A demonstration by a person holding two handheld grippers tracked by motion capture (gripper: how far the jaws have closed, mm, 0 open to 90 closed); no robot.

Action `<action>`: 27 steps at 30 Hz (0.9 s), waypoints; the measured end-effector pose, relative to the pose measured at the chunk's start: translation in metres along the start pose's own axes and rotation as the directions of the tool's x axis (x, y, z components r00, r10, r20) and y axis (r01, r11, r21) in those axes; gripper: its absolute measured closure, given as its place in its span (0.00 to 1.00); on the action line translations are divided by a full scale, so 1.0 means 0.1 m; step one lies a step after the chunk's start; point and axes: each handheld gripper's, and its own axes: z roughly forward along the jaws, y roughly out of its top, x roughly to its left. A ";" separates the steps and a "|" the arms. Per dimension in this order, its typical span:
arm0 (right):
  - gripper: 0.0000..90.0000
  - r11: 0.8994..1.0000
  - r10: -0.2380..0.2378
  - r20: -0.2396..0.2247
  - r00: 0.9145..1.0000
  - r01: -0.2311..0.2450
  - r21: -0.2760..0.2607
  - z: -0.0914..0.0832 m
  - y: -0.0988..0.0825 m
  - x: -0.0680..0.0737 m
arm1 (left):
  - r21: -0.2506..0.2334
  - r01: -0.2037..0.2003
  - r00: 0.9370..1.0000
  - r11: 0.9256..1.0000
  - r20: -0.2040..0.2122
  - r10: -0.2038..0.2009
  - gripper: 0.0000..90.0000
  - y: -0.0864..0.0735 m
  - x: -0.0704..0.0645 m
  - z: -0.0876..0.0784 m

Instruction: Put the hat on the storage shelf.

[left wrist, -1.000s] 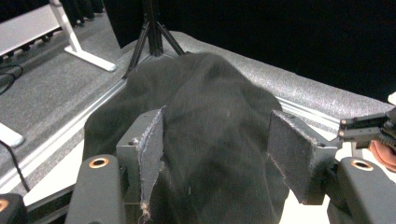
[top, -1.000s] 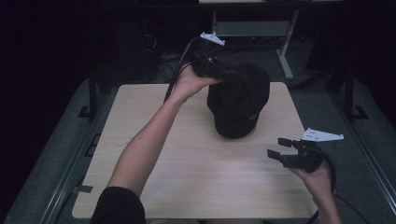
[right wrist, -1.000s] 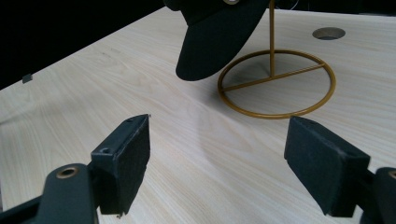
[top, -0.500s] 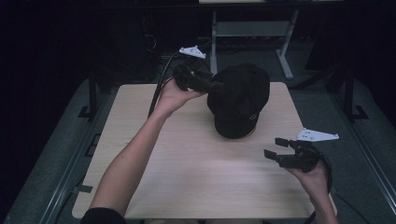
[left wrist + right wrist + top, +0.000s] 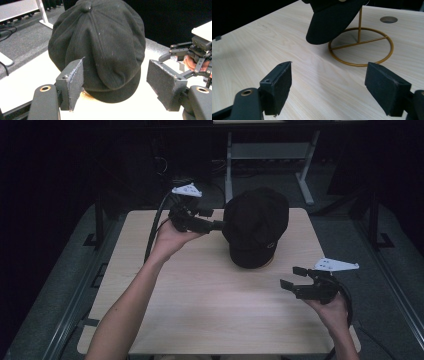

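My left claw (image 5: 216, 220) at the black cap (image 5: 256, 226), jaws spread with nothing between them.

I have just been opening the left claw; its worn, scuffed black pads frame the cap without touching it. My right claw (image 5: 290, 278) hangs wide open over the near right of the tabletop (image 5: 200, 290), well apart from the cap, gripping nothing. The cap sits toward the far middle of the tabletop, perched on a thin brass-coloured wire stand (image 5: 361, 46) with a round ring base and an upright rod. It is a soft, matte fabric cap: rounded panelled crown, button on top, short stiff brim. The tabletop is pale wood grain.
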 end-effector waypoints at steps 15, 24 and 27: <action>0.21 0.999 -0.022 0.033 0.999 0.020 0.038 0.05 0.01 0.04 | -0.018 0.012 1.000 1.000 -0.026 -0.013 0.30 -0.34 -0.01 -0.26; 0.21 0.998 -0.032 0.037 0.999 0.030 0.048 0.07 0.01 0.06 | -0.004 0.018 0.999 1.000 -0.035 -0.018 0.28 -0.49 -0.02 -0.32; 0.21 0.998 -0.031 0.037 0.999 0.030 0.048 0.07 0.01 0.07 | 0.001 0.020 0.999 1.000 -0.037 -0.020 0.28 -0.54 -0.02 -0.34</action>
